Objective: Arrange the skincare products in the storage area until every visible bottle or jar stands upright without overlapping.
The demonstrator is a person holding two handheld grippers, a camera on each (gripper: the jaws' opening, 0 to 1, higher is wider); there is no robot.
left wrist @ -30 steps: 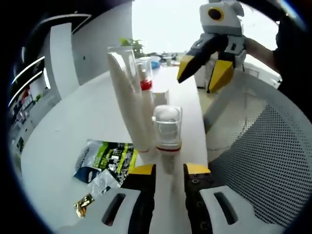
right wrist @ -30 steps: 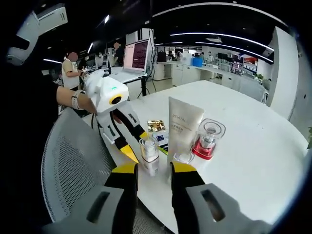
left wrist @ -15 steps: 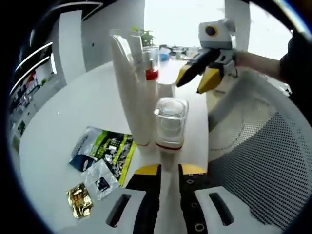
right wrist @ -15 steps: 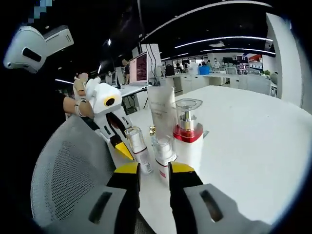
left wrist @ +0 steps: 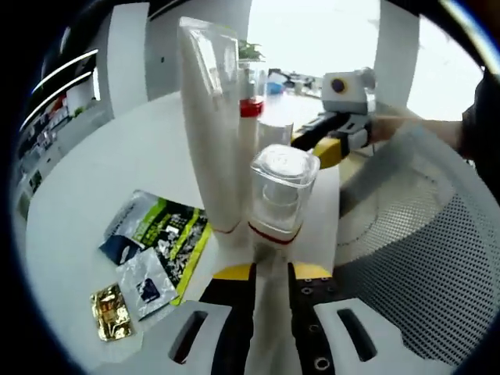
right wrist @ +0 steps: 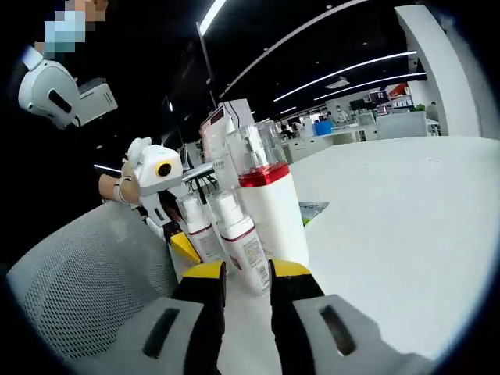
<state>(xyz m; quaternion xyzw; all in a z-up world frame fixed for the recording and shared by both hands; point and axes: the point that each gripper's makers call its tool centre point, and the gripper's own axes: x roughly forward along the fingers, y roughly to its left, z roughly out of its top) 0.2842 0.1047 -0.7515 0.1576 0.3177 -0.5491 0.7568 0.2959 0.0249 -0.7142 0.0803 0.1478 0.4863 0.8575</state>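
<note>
A small clear-capped bottle (left wrist: 280, 191) with a red band stands right at my left gripper (left wrist: 271, 272), its white base between the narrow jaws, which look shut on it. Beside it rises a tall white tube (left wrist: 211, 125). Behind them stand a red-collared pump bottle (left wrist: 248, 109) and a small white bottle (left wrist: 273, 133), with my right gripper (left wrist: 312, 143) at that small bottle. In the right gripper view the small pump bottle (right wrist: 238, 234) stands at my right gripper (right wrist: 248, 272), base in the gap. The red-collared bottle (right wrist: 262, 187) is behind it, the clear-capped bottle (right wrist: 195, 226) beside it by the left gripper (right wrist: 181, 244).
Green and silver sachets (left wrist: 160, 242) and a gold one (left wrist: 109, 312) lie flat on the white table (right wrist: 391, 219) left of the bottles. A grey mesh chair (left wrist: 414, 258) stands against the table edge on the right. A person's hand (right wrist: 113, 187) holds the left gripper.
My left jaws have narrowed around the clear-capped bottle's base. The right gripper has come down from the air to the small bottle beside the red-collared one.
</note>
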